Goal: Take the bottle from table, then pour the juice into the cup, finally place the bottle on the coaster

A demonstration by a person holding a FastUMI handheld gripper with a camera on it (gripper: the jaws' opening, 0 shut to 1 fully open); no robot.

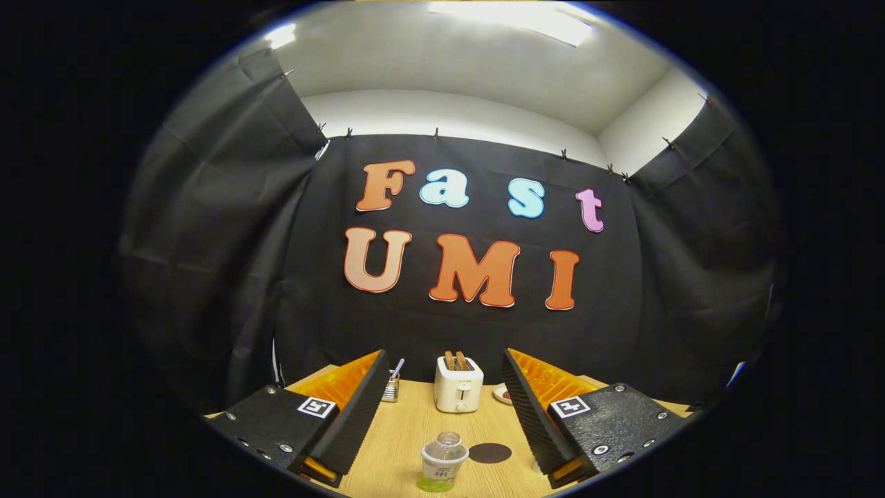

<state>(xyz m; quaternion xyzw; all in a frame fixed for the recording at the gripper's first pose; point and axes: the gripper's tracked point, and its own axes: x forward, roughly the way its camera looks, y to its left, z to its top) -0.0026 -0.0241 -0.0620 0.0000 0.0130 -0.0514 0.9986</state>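
**Gripper held wide above the table, bottle between its fingers' line**

The gripper [442,415] is spread wide, holding nothing. Its two fingers [356,408] are long wedge-shaped blades with finely ribbed inner faces, and each is mounted on a flat block studded with round screws and carrying a small square printed marker.

The bottle [441,462] stands upright on the table [401,443], in the gap between the fingers and touched by neither. It is a clear plastic bottle with a rounded shoulder, an open neck, a pale label band and green liquid low in its body. Just beside it, towards the right finger, lies the coaster [490,453], a flat dark oval disc resting on the table.

The table is smooth, pale wood with a fine straight grain. Beyond the fingers stands a boxy cream toaster [458,385] with rounded corners and two brown slices of toast poking out of its slots. To its left is a small metal-mesh holder [391,387] with a thin utensil leaning in it; to its right, a small pale plate [502,394], partly hidden by the right finger.
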